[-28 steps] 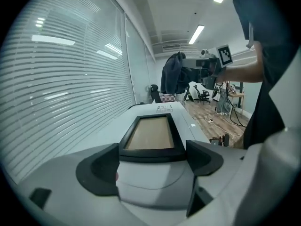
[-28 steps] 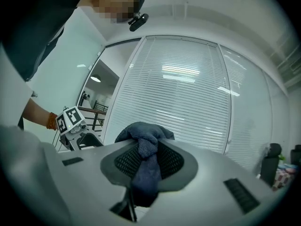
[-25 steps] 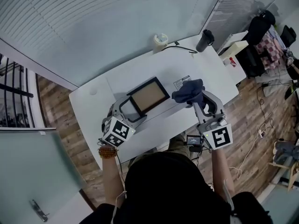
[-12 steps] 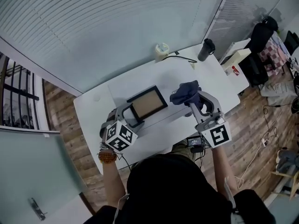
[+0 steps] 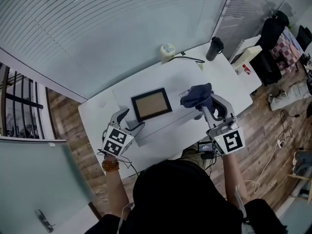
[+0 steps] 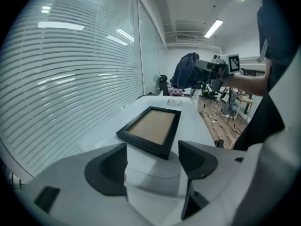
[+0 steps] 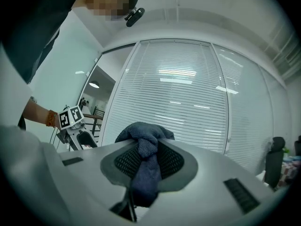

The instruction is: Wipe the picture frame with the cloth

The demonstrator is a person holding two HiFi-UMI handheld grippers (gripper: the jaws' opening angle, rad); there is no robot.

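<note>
Right gripper (image 5: 202, 104) jaws clamp the dark blue cloth (image 5: 196, 95), left gripper (image 5: 132, 119) jaws stand wide, empty, just narrowed; we next carry it onto the black rectangular picture frame (image 5: 151, 104) at nine o'clock.

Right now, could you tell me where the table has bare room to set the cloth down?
Bare tabletop lies left of the picture frame toward the end of the table, and between the frame and the pale roll. The far right corner is crowded: tumbler and cable.
</note>
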